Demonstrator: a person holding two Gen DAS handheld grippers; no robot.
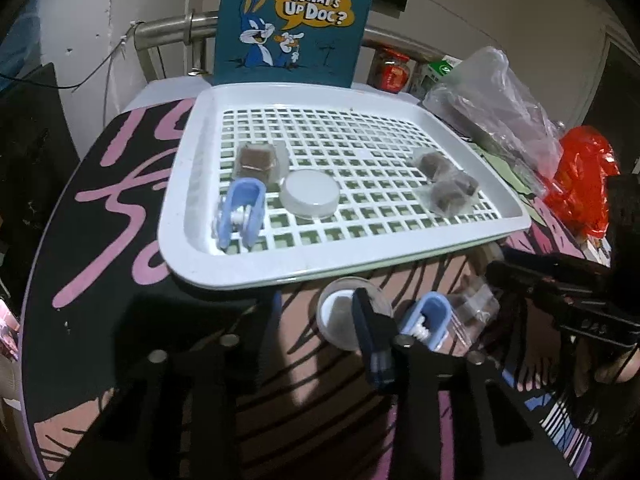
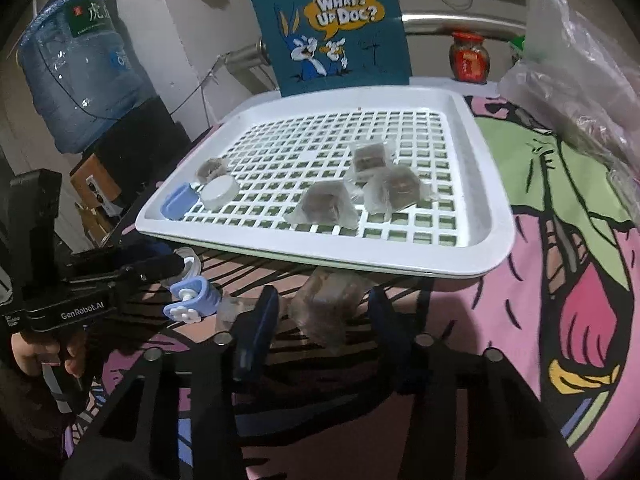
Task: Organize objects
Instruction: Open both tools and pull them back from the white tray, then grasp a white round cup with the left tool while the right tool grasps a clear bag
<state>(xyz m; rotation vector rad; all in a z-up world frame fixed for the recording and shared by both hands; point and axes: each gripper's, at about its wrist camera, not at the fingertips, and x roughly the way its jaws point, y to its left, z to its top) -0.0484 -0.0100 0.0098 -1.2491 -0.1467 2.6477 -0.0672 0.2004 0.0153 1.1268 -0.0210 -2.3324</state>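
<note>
Tray point(image 2: 492, 216) with a white grid sits just past both claws, holding wrapped brown cubes point(image 2: 326, 204), a white lid point(image 2: 219, 191) and a blue clip point(image 2: 178, 202). Right gripper point(image 2: 324, 312) has its jaws apart around a wrapped cube point(image 2: 324, 308) on the cloth, pads not pressing. Left gripper point(image 1: 320, 320) has one finger point(image 1: 372, 332) over a clear round lid point(image 1: 340, 316), a second blue clip point(image 1: 426, 318) just right; grip unclear.

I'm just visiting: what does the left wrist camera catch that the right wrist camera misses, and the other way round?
Only the left wrist view shows a red plastic bag at the table's right side. Only the right wrist view shows a big blue water jug. Both show the white tray, the cartoon poster and a red jar.
</note>
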